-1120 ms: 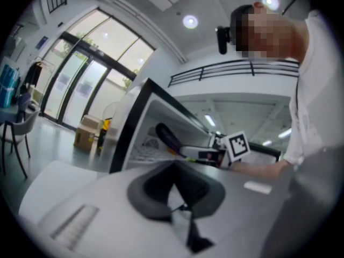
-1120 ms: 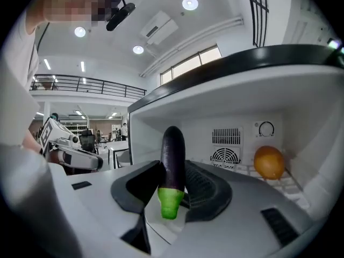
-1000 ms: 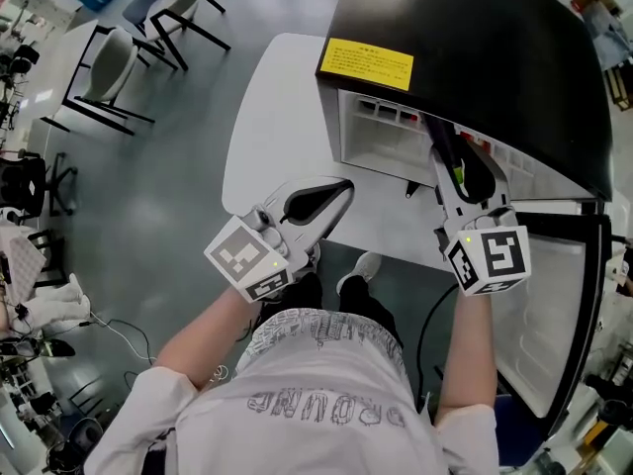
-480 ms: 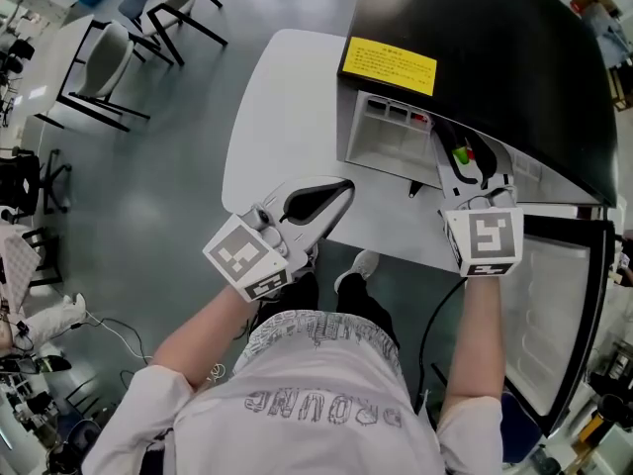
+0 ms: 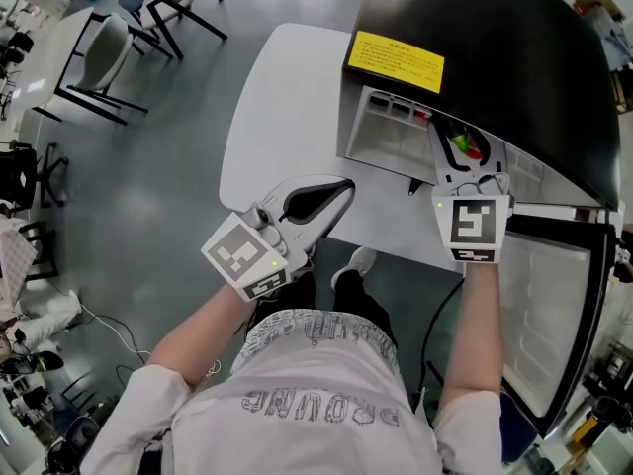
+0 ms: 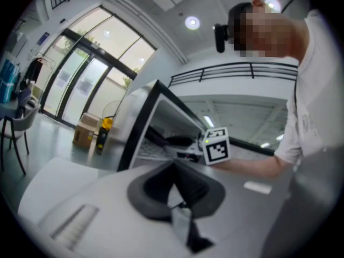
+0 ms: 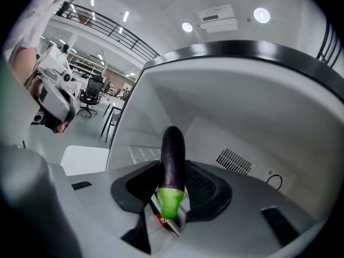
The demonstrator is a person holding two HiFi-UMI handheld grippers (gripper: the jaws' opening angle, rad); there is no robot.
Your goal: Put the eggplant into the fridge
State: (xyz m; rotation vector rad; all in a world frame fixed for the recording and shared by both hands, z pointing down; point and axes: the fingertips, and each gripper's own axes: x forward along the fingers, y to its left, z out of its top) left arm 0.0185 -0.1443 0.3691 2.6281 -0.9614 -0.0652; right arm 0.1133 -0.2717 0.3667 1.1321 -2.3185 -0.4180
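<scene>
A dark purple eggplant [image 7: 173, 152] with a green cap points away from me, and my right gripper [image 7: 172, 180] is shut on it near the cap end. In the head view that gripper [image 5: 456, 158] reaches into the open fridge [image 5: 475, 28], where only the eggplant's green cap [image 5: 460, 146] shows. White fridge walls surround the eggplant in the right gripper view. My left gripper [image 5: 331, 194] rests over the near edge of the white table [image 5: 282, 107], shut, with nothing between its pads [image 6: 161, 184].
The fridge is black on top with a yellow label [image 5: 394, 61]. Its door [image 5: 554, 305] hangs open to the right of my right arm. A vent [image 7: 234, 160] is set in the fridge's back wall. Chairs [image 5: 104, 57] stand at the far left on the grey floor.
My right gripper has rolled about its own axis, so its marker cube now faces up squarely, and it has pushed the eggplant a little deeper into the fridge. The left gripper has stayed put.
</scene>
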